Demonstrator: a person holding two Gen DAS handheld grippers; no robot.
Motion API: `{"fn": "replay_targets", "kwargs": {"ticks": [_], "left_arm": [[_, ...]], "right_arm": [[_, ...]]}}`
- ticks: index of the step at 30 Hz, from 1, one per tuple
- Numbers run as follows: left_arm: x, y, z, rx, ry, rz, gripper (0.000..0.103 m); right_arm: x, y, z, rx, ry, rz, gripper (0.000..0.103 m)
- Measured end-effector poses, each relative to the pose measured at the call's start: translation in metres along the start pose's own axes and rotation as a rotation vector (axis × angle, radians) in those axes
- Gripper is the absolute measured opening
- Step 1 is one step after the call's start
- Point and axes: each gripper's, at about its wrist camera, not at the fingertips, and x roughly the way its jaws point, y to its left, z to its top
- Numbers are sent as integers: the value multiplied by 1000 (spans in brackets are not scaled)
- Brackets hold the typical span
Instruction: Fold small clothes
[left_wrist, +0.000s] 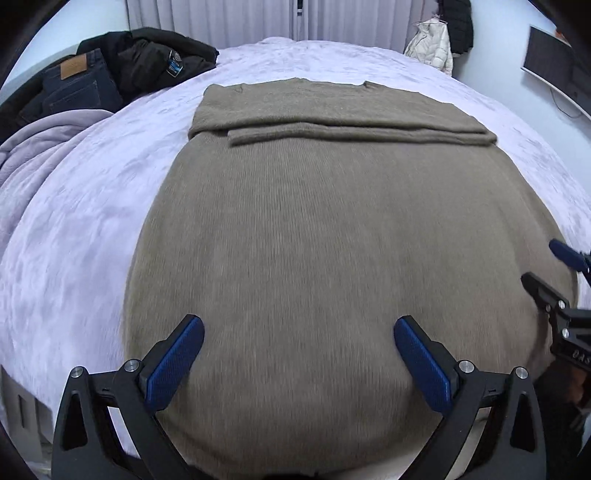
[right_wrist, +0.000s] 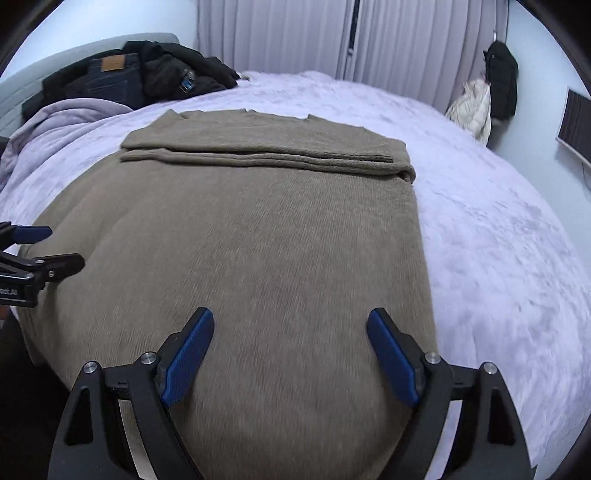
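A taupe knit sweater (left_wrist: 332, 229) lies flat on the lavender bed (left_wrist: 85, 229), its sleeves folded across the far upper part. My left gripper (left_wrist: 299, 328) is open and empty above the sweater's near hem, left of centre. My right gripper (right_wrist: 290, 321) is open and empty above the near hem, toward the sweater's (right_wrist: 240, 240) right side. The right gripper shows at the right edge of the left wrist view (left_wrist: 546, 266). The left gripper shows at the left edge of the right wrist view (right_wrist: 55, 247).
A pile of dark jeans and black jackets (left_wrist: 122, 70) lies at the far left of the bed beside a bunched lavender blanket (left_wrist: 44, 144). Curtains (right_wrist: 295, 37) hang behind. Coats (right_wrist: 487, 92) hang at the far right by a wall monitor (left_wrist: 550, 62).
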Motion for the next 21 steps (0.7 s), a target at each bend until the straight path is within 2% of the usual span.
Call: {"fn": "replay_targets", "kwargs": {"ticks": [6,9,11,17,21], "left_arm": [[-12,-1,-30,32,-31,-1,103],[-11,-4,-43,76,-55,25,103],[-8,-4,-44,80,-43,34,103],[-6,7,-53,62,63,-14,103],[-22,24,-60,47,32,-91,103]], "right_arm": [[-17,8,-24,-123,-78,-16,87],[-23,12,-37,-189,-95,-6,87],[-28,12,-47,-211,-101,2,87],[-30,6,-48,-233,-43,30,87],[-42,8,-62,-325,21,27,87]]}}
